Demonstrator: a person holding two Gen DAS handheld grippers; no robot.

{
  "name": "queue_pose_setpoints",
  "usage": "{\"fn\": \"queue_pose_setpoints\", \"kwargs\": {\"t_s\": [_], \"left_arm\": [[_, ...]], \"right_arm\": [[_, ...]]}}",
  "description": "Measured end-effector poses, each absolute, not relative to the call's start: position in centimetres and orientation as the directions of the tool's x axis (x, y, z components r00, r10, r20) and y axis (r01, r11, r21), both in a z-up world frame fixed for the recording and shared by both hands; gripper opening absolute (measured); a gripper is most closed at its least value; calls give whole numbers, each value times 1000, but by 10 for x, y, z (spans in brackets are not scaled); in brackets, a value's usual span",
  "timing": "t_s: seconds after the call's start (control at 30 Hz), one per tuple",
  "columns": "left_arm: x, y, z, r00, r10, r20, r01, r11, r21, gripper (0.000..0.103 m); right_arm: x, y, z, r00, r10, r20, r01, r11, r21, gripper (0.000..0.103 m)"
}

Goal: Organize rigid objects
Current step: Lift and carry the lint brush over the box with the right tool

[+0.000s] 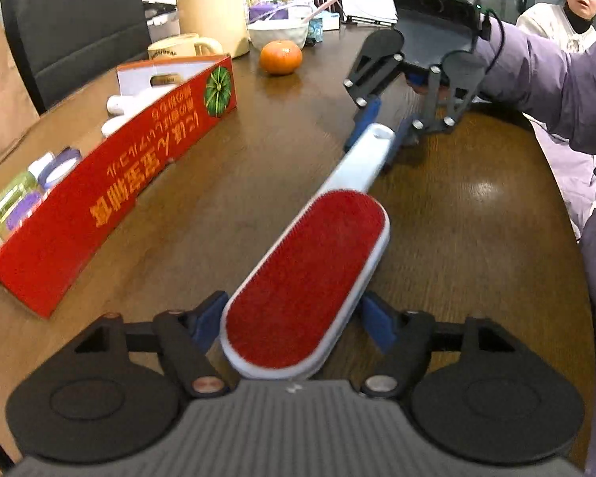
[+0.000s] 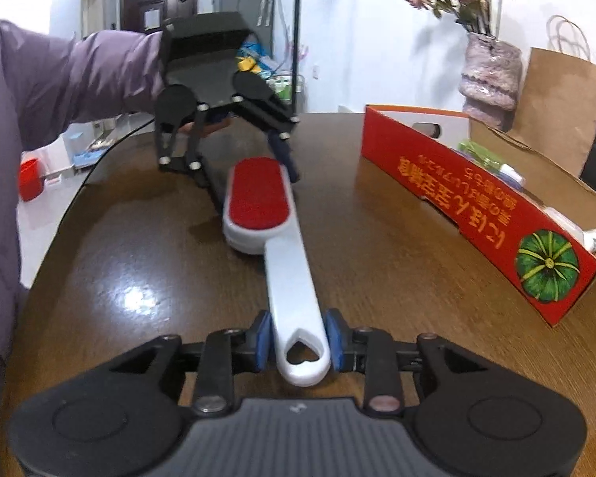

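On tabletop [image 1: 476, 206], centre: lint brush [image 1: 310, 274] spans between both grippers. Left gripper [image 1: 294, 318] brackets red bristle head, pads narrow, contact on both sides not confirmed. Right gripper [image 2: 298, 342] pinches white handle end at heart-shaped hang hole. Two-point support likely keeps long body level for transfer. Brush: white plastic body, oval red pad facing up. Red cardboard box [image 1: 111, 190] stands left, partly filled, probable destination.
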State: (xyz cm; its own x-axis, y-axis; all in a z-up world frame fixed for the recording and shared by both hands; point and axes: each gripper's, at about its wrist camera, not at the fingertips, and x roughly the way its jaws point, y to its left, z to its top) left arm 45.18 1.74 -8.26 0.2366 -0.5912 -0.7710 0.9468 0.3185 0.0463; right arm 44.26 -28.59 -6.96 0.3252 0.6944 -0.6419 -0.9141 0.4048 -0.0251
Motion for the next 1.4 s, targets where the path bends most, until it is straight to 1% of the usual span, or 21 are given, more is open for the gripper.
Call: {"fn": "queue_pose_setpoints", "kwargs": {"t_s": [0.03,0.33,0.43,0.5,0.73,0.93,1.13,1.27,1.4], "left_arm": [[452,18,-84,238,-591,-771,943,330,38,75],[454,23,-84,243,-607,-757,932,363,8,71],[449,23,-83,264,-601,-754,930,367,32,71],[450,25,-78,270,-605,-749,927,374,31,71],[461,19,-35,338,-596,-728,922,365,130,71],[493,11,14,400,-582,-708,907,360,216,71],[536,-1,52,453,-560,-694,886,366,284,71],[573,-10,64,481,-553,-680,873,378,309,71],[615,-18,56,487,-546,-681,867,394,304,71]], "right_arm": [[448,-283,-70,322,694,-644,-913,409,-16,31],[460,-276,-68,299,689,-660,-911,412,17,31],[459,-270,-65,310,664,-681,-913,407,-19,31],[460,-269,-60,315,664,-678,-915,402,-31,31],[475,-269,-22,350,654,-671,-914,395,-92,31],[509,-269,29,394,639,-661,-904,400,-151,31],[555,-268,72,434,618,-655,-890,407,-206,31],[595,-272,91,453,604,-655,-880,422,-220,31],[640,-274,92,460,592,-662,-874,434,-219,32]]}}
